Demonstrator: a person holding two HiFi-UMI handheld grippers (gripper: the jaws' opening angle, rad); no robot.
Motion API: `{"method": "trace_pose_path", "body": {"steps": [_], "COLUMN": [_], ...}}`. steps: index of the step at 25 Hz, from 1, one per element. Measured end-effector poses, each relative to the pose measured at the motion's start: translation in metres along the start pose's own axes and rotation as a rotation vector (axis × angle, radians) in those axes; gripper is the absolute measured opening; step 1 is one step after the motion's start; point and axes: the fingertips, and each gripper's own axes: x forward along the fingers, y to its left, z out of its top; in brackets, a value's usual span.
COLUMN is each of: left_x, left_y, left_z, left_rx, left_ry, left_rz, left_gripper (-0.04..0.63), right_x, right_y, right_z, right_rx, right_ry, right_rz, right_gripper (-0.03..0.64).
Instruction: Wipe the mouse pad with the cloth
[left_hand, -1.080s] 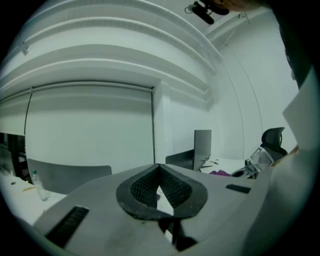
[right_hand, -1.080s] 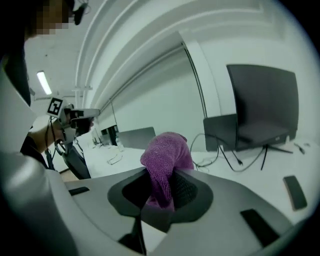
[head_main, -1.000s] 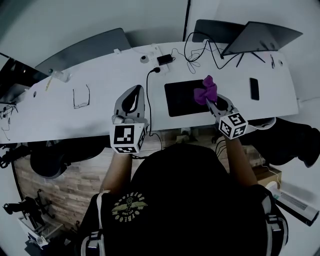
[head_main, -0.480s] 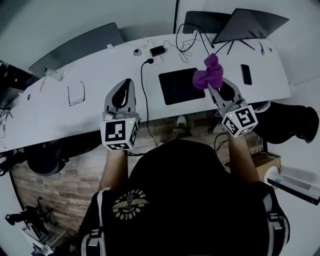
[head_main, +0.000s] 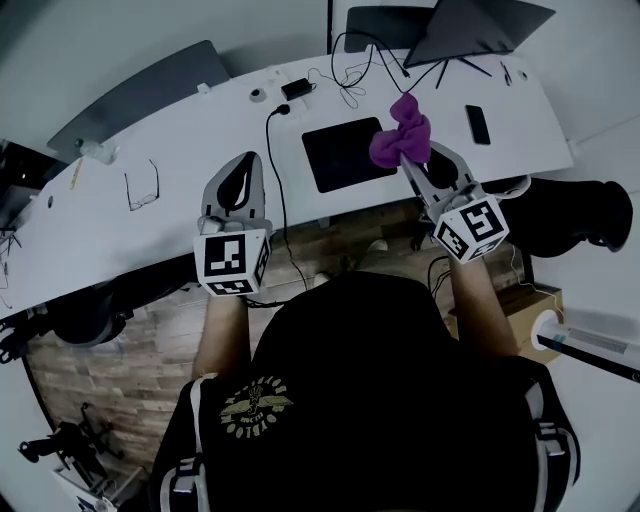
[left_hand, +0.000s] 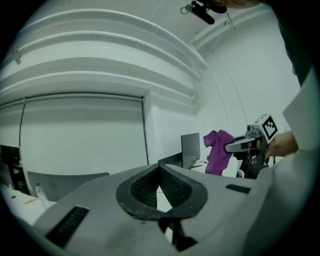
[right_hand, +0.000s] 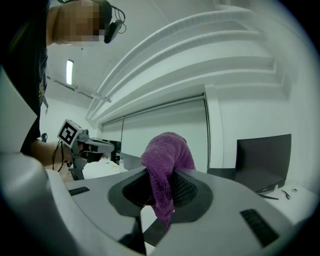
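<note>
The black mouse pad (head_main: 340, 155) lies on the white desk (head_main: 150, 225). My right gripper (head_main: 410, 168) is shut on a purple cloth (head_main: 400, 132), which bunches up above the jaws and, in the head view, covers the pad's right edge. In the right gripper view the cloth (right_hand: 167, 165) hangs between the pads, held up in the air. My left gripper (head_main: 249, 160) hovers over the desk's front edge to the left of the pad, its jaws shut on nothing (left_hand: 161, 168). The left gripper view also catches the cloth (left_hand: 217, 150) off to the right.
A laptop (head_main: 480, 25) stands at the back right, with a phone (head_main: 478, 124) right of the pad. Cables (head_main: 275, 150) and a charger (head_main: 295, 88) run left of the pad. Glasses (head_main: 141, 186) lie at the left. A chair (head_main: 140, 95) sits behind the desk.
The right gripper has lifted the cloth higher, off the pad and closer to the head camera. The left gripper stays shut and level beside it.
</note>
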Motion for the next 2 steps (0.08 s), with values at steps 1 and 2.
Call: {"method": "trace_pose_path", "body": {"steps": [1, 2], "left_x": [-0.0005, -0.0011], "left_y": [-0.0039, -0.0077], "left_z": [0.0004, 0.0009], "left_rx": [0.01, 0.02], "left_ry": [0.005, 0.01], "left_rz": [-0.005, -0.009], "left_gripper": [0.002, 0.002], "right_x": [-0.0029, -0.0057], "right_y": [-0.0006, -0.0011], "right_z": [-0.002, -0.004], "right_rx": [0.007, 0.014], "right_ry": [-0.005, -0.01], "right_rz": [0.002, 0.004], "right_gripper": [0.087, 0.087]}}
